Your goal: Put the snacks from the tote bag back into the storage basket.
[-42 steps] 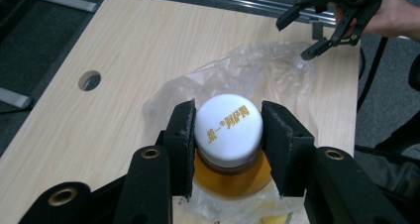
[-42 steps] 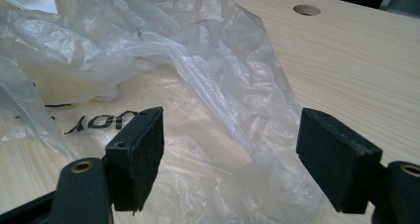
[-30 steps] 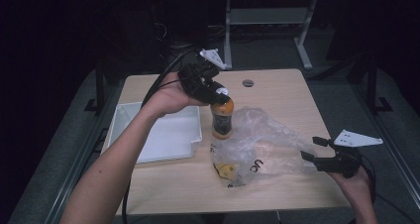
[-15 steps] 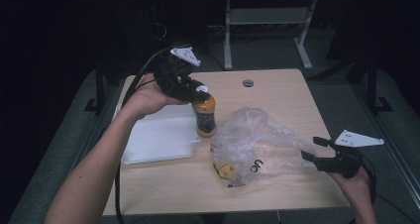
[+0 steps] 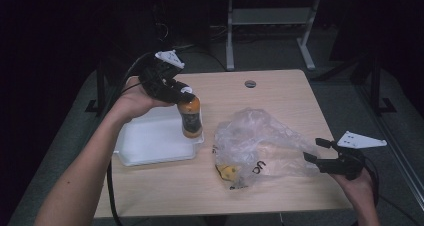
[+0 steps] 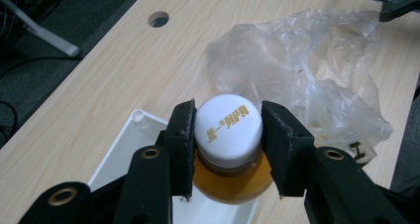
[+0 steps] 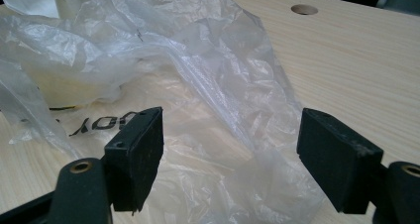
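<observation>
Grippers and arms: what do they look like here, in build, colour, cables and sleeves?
Both are black two-jaw tools. The left gripper and right gripper each carry a pale grey three-cornered plate on top and trail a black cable. Their jaws end in blocky black pads on arms with brass-coloured rivets. Both forearms are bare, with no sleeves or gloves visible.

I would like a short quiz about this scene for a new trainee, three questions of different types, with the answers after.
1. True or false: the left gripper is shut on the bottle by its white cap.
2. Multiple choice: over which thing does the bottle hang in the high view? A) the plastic bag B) the white tray C) the table's round hole
3. Short answer: how do the jaws of the right gripper stand, and what lies before them?

Key
1. True.
2. B, the near right corner of the white tray.
3. Wide apart, holding nothing; the crumpled clear plastic bag lies on the table before them.
</observation>
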Available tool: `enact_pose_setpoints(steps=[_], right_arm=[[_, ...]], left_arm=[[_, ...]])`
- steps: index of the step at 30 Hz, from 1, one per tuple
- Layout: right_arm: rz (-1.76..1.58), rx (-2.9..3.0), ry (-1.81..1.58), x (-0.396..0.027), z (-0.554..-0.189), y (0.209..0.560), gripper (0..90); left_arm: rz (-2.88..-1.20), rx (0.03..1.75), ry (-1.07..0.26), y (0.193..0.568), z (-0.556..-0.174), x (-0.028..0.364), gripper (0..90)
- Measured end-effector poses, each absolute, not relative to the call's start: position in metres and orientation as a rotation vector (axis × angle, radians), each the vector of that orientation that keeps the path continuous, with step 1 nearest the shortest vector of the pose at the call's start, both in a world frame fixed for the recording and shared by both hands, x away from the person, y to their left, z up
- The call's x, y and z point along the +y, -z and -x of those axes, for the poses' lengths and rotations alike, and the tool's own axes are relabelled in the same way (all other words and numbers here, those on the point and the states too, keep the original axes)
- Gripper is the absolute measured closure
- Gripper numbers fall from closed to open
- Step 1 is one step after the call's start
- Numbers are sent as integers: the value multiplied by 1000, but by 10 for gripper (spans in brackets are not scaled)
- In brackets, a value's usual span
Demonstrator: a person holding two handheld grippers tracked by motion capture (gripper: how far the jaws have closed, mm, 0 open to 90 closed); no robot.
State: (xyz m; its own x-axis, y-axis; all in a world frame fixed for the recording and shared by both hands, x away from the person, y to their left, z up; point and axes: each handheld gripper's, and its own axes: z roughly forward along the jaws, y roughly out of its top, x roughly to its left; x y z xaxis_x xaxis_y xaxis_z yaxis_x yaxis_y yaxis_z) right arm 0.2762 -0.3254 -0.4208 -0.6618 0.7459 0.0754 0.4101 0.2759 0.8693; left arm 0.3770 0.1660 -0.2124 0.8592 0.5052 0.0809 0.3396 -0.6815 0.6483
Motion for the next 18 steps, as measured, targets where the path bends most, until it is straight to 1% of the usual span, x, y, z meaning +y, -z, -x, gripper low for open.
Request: enact_pose_setpoints(steps=[18], right_arm=[[-1055,2206,-1349,-326,-277,422,257]], left_arm=[[-2389,674,-335,234,-386,178,590]])
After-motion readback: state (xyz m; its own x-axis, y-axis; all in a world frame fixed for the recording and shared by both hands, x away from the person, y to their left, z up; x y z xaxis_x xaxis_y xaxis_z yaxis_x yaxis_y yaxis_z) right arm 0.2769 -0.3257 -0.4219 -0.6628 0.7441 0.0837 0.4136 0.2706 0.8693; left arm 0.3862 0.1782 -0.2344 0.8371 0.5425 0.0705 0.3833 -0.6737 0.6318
